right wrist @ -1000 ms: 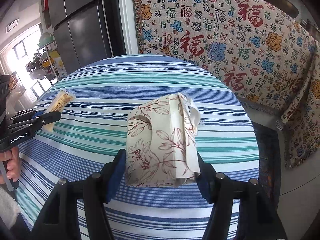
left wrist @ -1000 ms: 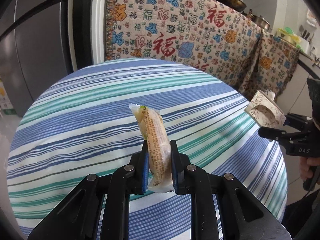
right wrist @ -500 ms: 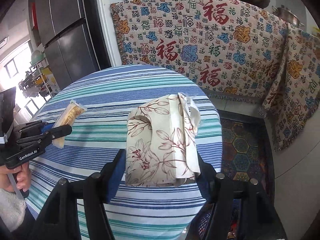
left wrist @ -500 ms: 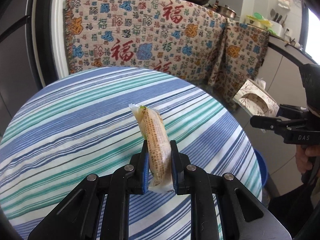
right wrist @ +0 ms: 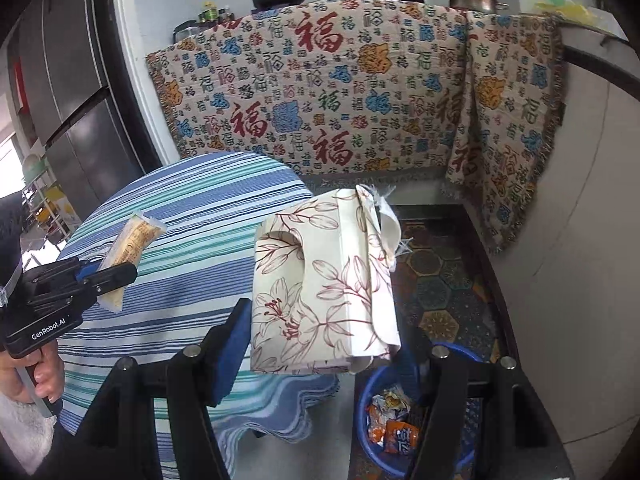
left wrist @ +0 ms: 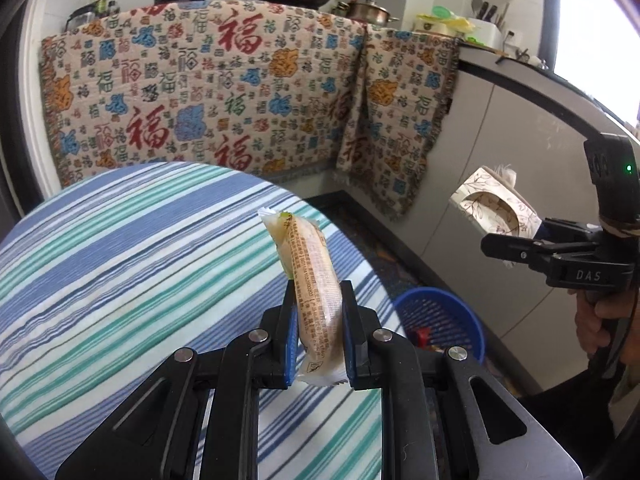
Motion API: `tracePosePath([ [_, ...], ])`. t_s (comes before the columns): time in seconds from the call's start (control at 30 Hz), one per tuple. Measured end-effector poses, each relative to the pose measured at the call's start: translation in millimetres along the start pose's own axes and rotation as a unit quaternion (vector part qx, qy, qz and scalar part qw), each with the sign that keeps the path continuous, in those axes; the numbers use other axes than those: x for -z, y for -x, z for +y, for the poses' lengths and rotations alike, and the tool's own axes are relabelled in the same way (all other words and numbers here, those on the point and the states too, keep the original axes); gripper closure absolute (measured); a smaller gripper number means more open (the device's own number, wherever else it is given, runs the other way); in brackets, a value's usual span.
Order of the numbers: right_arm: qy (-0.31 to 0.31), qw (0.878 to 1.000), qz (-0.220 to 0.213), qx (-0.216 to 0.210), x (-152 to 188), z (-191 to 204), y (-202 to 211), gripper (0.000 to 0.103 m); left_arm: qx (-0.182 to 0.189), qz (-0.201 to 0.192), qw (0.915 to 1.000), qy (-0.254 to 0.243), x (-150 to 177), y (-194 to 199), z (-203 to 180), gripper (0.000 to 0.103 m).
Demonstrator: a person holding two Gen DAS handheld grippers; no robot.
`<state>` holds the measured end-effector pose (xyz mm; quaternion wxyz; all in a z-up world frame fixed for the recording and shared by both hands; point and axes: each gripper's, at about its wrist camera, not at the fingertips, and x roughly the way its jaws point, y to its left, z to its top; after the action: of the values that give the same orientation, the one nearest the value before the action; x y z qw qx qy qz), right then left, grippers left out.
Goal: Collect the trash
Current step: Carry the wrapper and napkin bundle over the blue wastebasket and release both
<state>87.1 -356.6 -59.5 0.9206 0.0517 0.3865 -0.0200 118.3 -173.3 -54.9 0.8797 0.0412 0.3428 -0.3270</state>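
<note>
My left gripper (left wrist: 318, 340) is shut on a yellowish snack wrapper (left wrist: 314, 280), held upright above the right edge of the striped round table (left wrist: 120, 248). It also shows in the right wrist view (right wrist: 130, 248). My right gripper (right wrist: 328, 344) is shut on a flattened floral tissue box (right wrist: 320, 288), held in the air past the table's edge, above a blue trash basket (right wrist: 366, 396) on the floor. The box (left wrist: 494, 204) also shows in the left wrist view. The basket (left wrist: 440, 320) holds some wrappers.
A cabinet draped with a patterned cloth (left wrist: 224, 96) stands behind the table, with pots on top. A white counter front (left wrist: 492, 184) runs along the right. A patterned floor mat (right wrist: 444, 280) lies between. A grey fridge (right wrist: 68, 92) stands at the left.
Both grippers have swung right with their loads, from over the table toward its right edge. The blue basket on the floor has come into view.
</note>
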Motion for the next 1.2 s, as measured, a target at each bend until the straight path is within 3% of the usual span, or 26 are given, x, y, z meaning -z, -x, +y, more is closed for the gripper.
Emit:
tracePosePath([
  [0.33,-0.055,0.996,0.0,0.07,33,-92,28,0.038,0.064,0.022,0.9974,-0.026,-9,-51,-84,0.086],
  [0.63,-0.086,0.992,0.019,0.092,70,-150,38,0.038,0.094,0.058,0.9925,-0.052,3,-98,-150,0.086],
  [1.2,-0.087,0.989,0.073,0.091,87,-182,10,0.038,0.112,0.096,0.9871,-0.062,12,-151,-184,0.086],
])
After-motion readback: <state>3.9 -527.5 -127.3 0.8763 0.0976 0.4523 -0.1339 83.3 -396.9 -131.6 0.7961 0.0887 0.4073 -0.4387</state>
